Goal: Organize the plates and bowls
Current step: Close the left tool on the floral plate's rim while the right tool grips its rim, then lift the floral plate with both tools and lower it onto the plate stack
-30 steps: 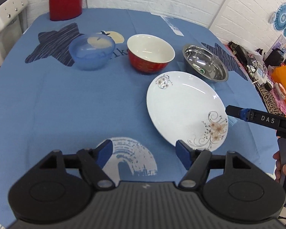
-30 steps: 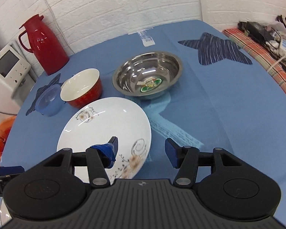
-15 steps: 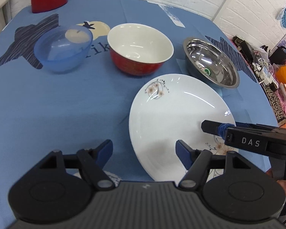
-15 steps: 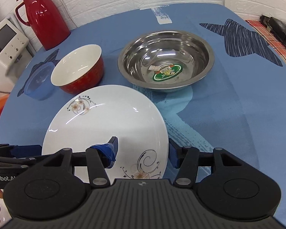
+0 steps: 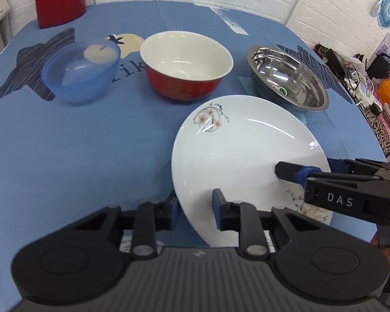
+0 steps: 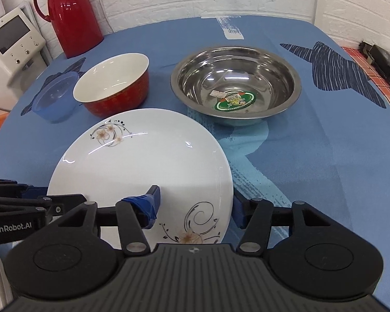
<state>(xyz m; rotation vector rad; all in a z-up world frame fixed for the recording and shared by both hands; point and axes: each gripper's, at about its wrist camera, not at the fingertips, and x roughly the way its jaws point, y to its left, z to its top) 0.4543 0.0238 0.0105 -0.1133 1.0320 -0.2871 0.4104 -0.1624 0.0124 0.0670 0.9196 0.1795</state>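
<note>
the plate, white with flower prints, fills the lower middle of both views, lying on the blue-clothed surface or perhaps just tilted off it; i cannot tell which. behind it, across the upper part of the left view, stand a blue plastic bowl, a red bowl with a white inside, and a steel bowl just beside the plate's far edge. a red flask stands in the upper left of the right view.

the left tool straddles the plate's near left rim, one finger outside and one over the face, with a gap between them, so it is open around the rim and not yet pinching. the right tool straddles the near right rim the same way, its taped finger over the glaze and the other outside the edge, also open.

the plate looks like glazed ceramic: stiff, fairly heavy for its thinness, slick and breakable. i judge the rim the only place to take hold, since the face is too wide for the fingers. a pinch on opposite edges should keep it level; a shallow bite on the sloping glaze could slip, and a drop onto the steel bowl or the surface might chip it.
</note>
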